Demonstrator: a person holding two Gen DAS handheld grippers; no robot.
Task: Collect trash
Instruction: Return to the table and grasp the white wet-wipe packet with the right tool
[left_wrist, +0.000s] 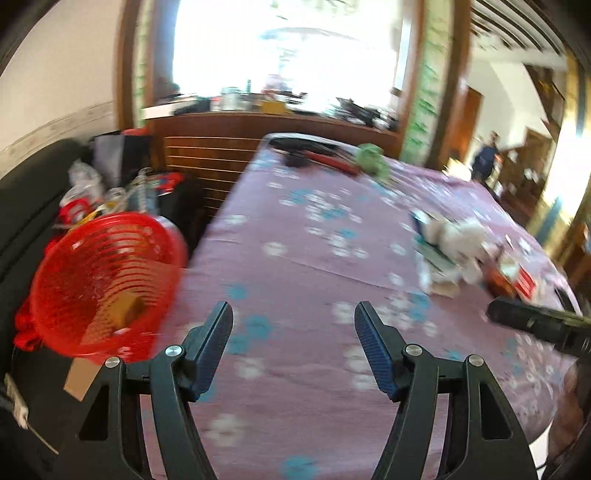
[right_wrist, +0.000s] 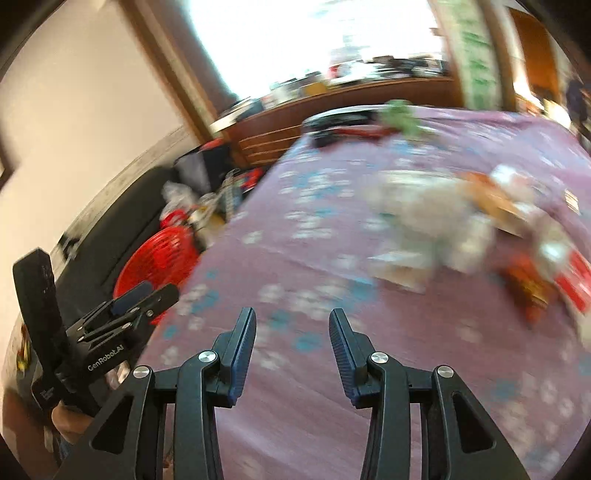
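Note:
A red plastic basket (left_wrist: 103, 284) sits at the table's left edge with a brown cardboard piece (left_wrist: 123, 314) inside; it also shows in the right wrist view (right_wrist: 159, 258). A pile of trash, white crumpled paper (left_wrist: 458, 243) and red wrappers (left_wrist: 517, 280), lies on the purple flowered tablecloth (left_wrist: 295, 236) at the right. In the right wrist view the blurred paper (right_wrist: 436, 218) and wrappers (right_wrist: 535, 288) lie ahead to the right. My left gripper (left_wrist: 293, 314) is open and empty over the cloth. My right gripper (right_wrist: 291, 321) is open and empty, and it shows at the right edge of the left wrist view (left_wrist: 535, 321).
A green object (left_wrist: 371, 160) and dark and red items (left_wrist: 317, 153) lie at the table's far end. A black sofa (left_wrist: 29, 192) with clutter stands left. A wooden counter (left_wrist: 258, 125) stands below a bright window. A person (left_wrist: 485, 155) stands far right.

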